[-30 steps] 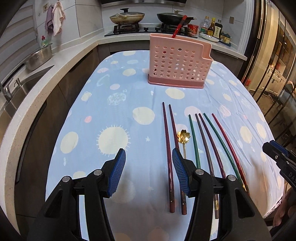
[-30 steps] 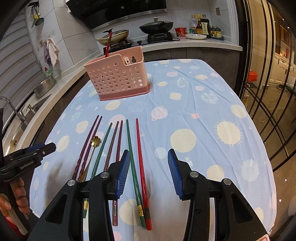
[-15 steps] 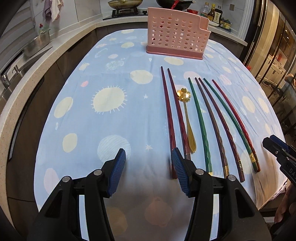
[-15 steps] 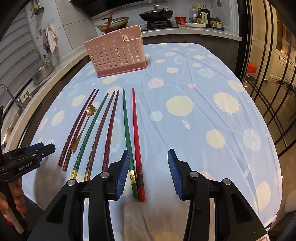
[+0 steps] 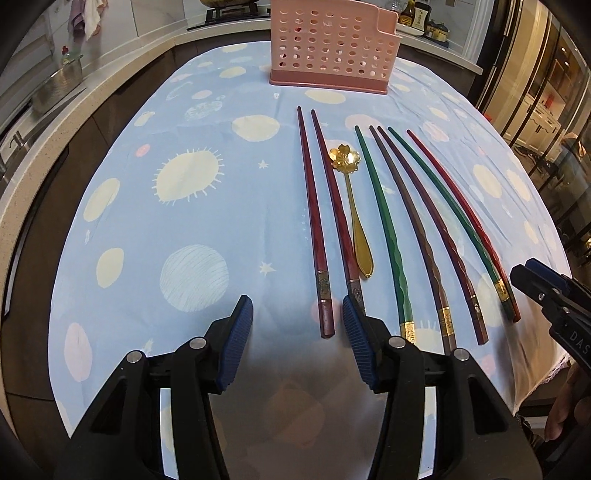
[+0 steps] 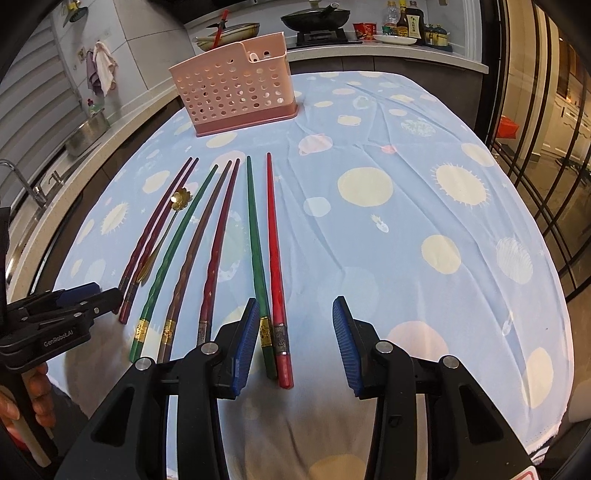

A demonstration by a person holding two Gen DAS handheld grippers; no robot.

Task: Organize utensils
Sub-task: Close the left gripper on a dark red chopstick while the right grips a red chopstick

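Several chopsticks lie side by side on the blue patterned tablecloth [image 5: 207, 236]: two dark red ones [image 5: 314, 221], a green one [image 5: 384, 221], a brown one [image 5: 413, 221], a maroon one [image 5: 439, 229], and a green and red pair [image 6: 264, 254]. A gold flower spoon [image 5: 354, 206] lies among them. The pink perforated holder [image 5: 328, 44] stands at the far end, also in the right wrist view [image 6: 236, 88]. My left gripper [image 5: 297, 332] is open above the dark red chopstick ends. My right gripper [image 6: 295, 332] is open above the green and red pair's ends.
A stove with pans [image 6: 314, 18] and bottles [image 6: 410, 22] sits on the far counter. A sink and metal pot [image 6: 88, 129] are on the left counter. Dark railings [image 6: 535, 147] stand to the right. The table's near edge is just below both grippers.
Both grippers have pulled back toward the table's near edge and tilted down, so the chopstick ends now lie at the fingertips. Both stayed open.
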